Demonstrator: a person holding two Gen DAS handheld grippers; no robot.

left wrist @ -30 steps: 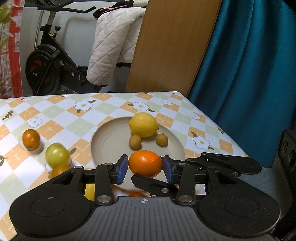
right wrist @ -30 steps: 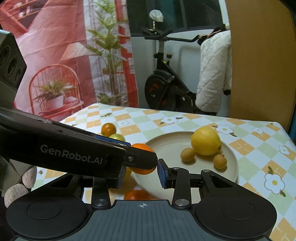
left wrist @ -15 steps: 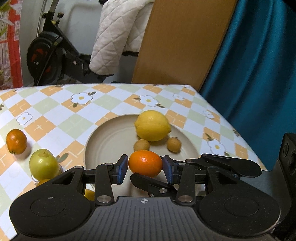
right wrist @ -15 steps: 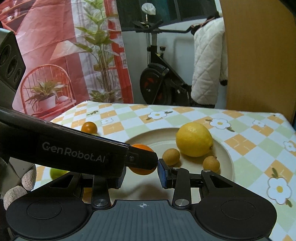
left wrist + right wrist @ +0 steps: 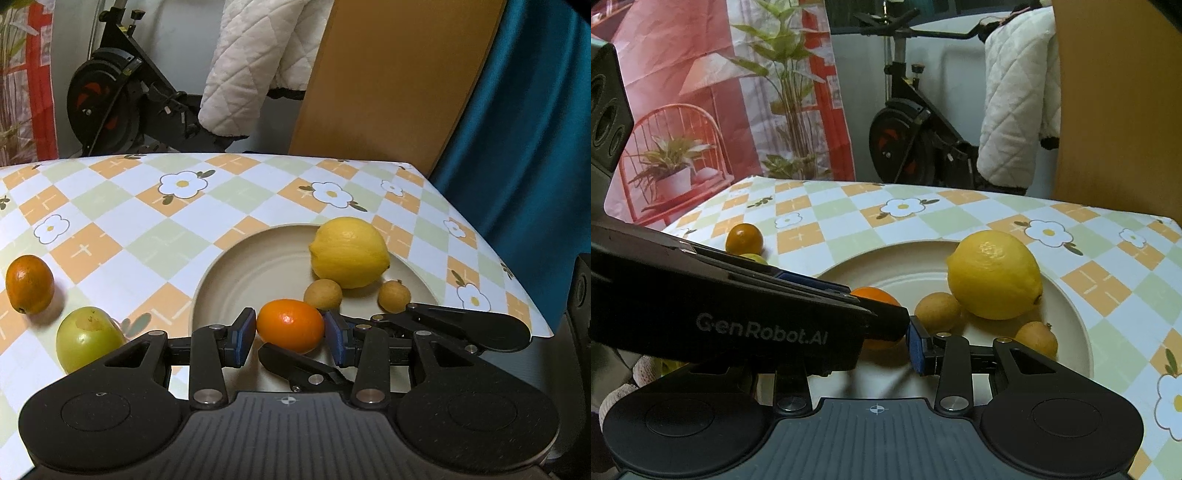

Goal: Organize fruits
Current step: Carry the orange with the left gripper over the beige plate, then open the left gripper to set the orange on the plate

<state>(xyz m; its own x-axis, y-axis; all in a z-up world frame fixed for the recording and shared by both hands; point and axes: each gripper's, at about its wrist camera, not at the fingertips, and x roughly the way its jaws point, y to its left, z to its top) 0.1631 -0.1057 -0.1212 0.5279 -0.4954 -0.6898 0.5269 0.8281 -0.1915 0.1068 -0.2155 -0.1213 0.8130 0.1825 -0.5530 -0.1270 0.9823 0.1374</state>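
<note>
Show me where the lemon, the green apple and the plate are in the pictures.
lemon (image 5: 349,251): left wrist view, middle of its peel.
green apple (image 5: 86,339): left wrist view, its front side.
plate (image 5: 236,280): left wrist view, bare left part inside.

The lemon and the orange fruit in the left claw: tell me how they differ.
The lemon is yellow; the orange fruit is deep orange. The lemon is clearly larger than the orange fruit. The lemon rests free on the plate at its far side, while the orange fruit sits between the pads of the left claw over the plate's near part. Both are oval, smooth-skinned citrus-like fruits.
</note>
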